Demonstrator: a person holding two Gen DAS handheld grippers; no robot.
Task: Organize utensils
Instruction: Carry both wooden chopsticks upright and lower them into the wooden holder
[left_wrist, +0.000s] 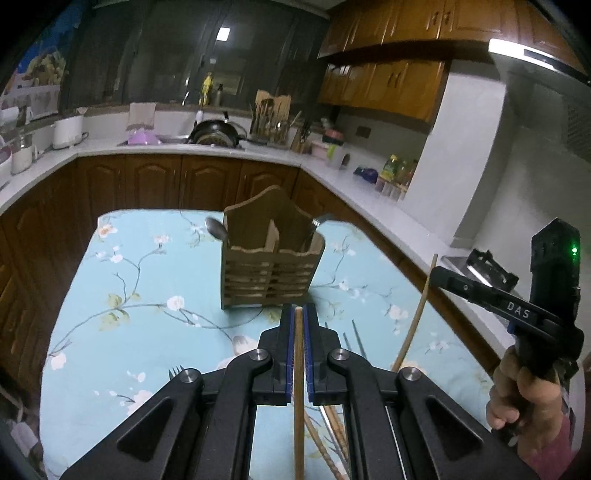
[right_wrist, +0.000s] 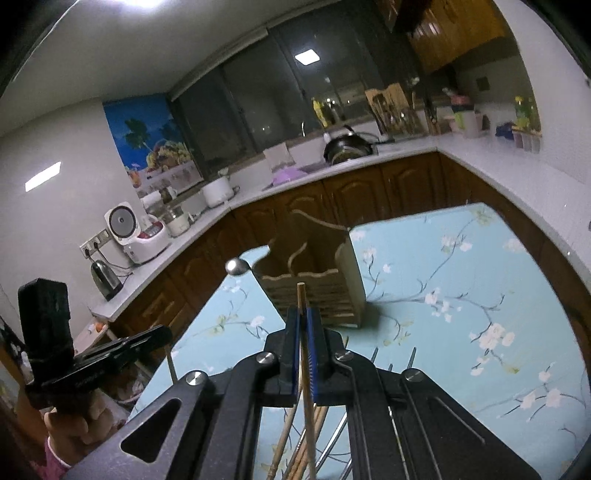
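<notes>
A wooden utensil holder (left_wrist: 271, 258) with two compartments stands on the floral blue tablecloth (left_wrist: 147, 295); it also shows in the right wrist view (right_wrist: 317, 280). A spoon (left_wrist: 217, 228) leans out of its left side and a fork (left_wrist: 317, 223) sticks out on the right. My left gripper (left_wrist: 298, 314) is shut on a wooden chopstick (left_wrist: 298, 387), held above the table in front of the holder. My right gripper (right_wrist: 303, 317) is shut on another wooden chopstick (right_wrist: 304, 369); that chopstick (left_wrist: 417, 314) also shows in the left wrist view.
Loose chopsticks and metal utensils (right_wrist: 314, 435) lie on the cloth under the grippers, and a fork (left_wrist: 176, 370) lies at the left. Fork tines (right_wrist: 391, 360) show by the right gripper. Kitchen counters (left_wrist: 369, 184) with cabinets surround the table.
</notes>
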